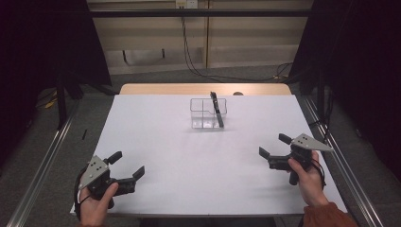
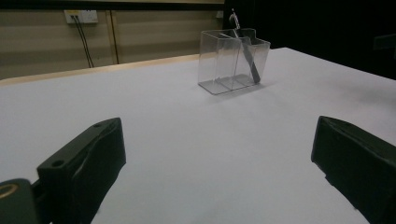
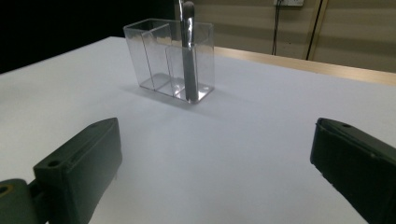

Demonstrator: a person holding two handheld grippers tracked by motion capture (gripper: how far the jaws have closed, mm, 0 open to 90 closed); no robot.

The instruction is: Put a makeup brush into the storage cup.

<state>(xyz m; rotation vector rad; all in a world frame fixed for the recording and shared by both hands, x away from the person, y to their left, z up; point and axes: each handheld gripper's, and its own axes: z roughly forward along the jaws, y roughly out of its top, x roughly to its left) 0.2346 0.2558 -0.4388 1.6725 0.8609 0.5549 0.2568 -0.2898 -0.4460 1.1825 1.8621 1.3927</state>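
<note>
A clear plastic organizer [image 1: 208,113] stands upright on the white table [image 1: 189,161], toward the far middle of it, just short of the bare wooden strip [image 1: 156,89] along the far edge. It is split into compartments, and a dark, slim pen-like tool [image 1: 217,109] leans in the compartment at the organizer's right end as the high view shows it (its top sticks out above the rim, tilted toward the far side). The left gripper [image 1: 126,165] is held in a hand [image 1: 97,201] near the table's near left corner, its jaws spread wide with nothing between them; the organizer lies well apart from it, ahead and off to its right. In the left gripper view the organizer [image 2: 232,59] sits far beyond the two open jaws, right of centre. The right gripper [image 1: 274,145] is held in the other hand [image 1: 309,182] near the right edge, jaws likewise spread and empty, with the organizer well apart, ahead and to its left. In the right gripper view the organizer [image 3: 170,58] stands beyond the jaws, left of centre, the tool [image 3: 188,51] in its nearest corner compartment.
</note>
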